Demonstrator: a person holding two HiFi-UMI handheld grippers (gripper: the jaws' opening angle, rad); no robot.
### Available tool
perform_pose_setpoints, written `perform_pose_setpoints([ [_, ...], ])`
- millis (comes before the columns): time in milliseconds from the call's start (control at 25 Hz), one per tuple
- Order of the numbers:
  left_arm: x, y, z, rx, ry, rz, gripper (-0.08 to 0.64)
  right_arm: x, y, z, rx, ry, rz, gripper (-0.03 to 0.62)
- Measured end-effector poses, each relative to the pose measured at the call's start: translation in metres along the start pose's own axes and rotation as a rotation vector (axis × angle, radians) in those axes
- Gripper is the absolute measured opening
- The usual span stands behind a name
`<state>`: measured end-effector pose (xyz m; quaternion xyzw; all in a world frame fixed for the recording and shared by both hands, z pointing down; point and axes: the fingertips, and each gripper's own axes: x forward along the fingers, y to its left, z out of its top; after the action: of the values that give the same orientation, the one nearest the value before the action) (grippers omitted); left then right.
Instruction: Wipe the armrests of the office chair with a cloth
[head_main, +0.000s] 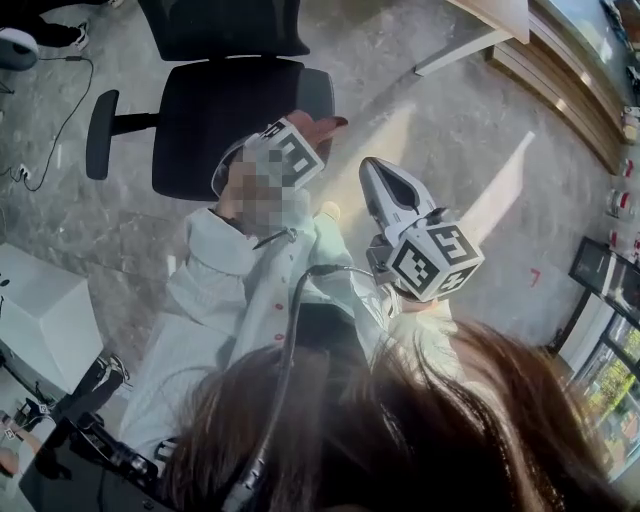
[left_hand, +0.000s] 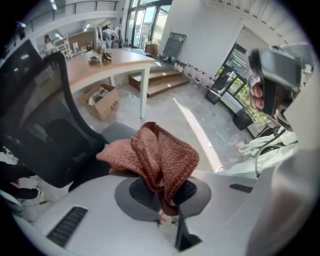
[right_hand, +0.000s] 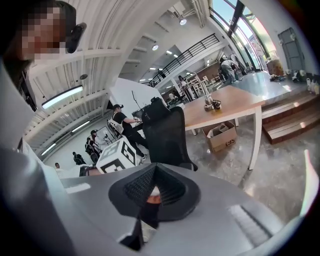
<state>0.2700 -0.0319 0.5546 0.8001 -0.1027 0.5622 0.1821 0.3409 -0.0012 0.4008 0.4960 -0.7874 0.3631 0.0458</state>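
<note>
Clutching cloth in left gripper, right gripper clenched empty, open floor beside office chair.

Floor mark: small red figure resembling "7", right of the head view.
Left gripper cube: black-and-white square code, no letters.
Right gripper cube: the same kind of code.
Cardboard box: print on its side, too small to read.

Open floor right of office chair; desk leg beyond.
</note>
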Motion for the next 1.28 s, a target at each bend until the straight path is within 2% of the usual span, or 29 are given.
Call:
perform_pose_setpoints([
  [160,-0.023,0.071,0.04,-0.004,-0.08,0.178,0.035,0.007,-0.001,-0.006,-0.07,0.038,-0.047,0.002],
  [240,-0.02,0.097,0.054,0.006,-0.077,0.235,0.035,0.011,-0.004,-0.012,-0.104,0.061,-0.072,0.002],
  [400,0.009,0.126,0.064,0.035,-0.013,0.263,0.035,0.017,-0.003,-0.018,-0.149,0.095,-0.099,0.002],
  [560,0.03,0.131,0.065,0.108,0.032,0.319,0.035,0.015,0.0,-0.015,-0.131,0.097,-0.094,0.002],
  [760,0.042,0.096,0.049,0.161,0.084,0.274,0.035,0.009,-0.001,-0.018,-0.114,0.083,-0.092,0.002],
  [840,0.045,0.078,0.043,0.154,0.106,0.204,0.035,0.007,-0.004,-0.019,-0.107,0.076,-0.093,0.002],
  [960,0.055,0.045,0.026,0.096,0.153,0.051,0.035,0.005,-0.008,-0.017,-0.097,0.062,-0.099,0.002],
  [1000,0.056,0.039,0.021,0.084,0.154,0.033,0.035,0.005,-0.009,-0.017,-0.094,0.058,-0.1,0.002],
  [1280,0.051,0.01,-0.008,0.04,0.125,0.007,0.035,0.0,-0.005,-0.028,-0.074,0.047,-0.106,0.002],
])
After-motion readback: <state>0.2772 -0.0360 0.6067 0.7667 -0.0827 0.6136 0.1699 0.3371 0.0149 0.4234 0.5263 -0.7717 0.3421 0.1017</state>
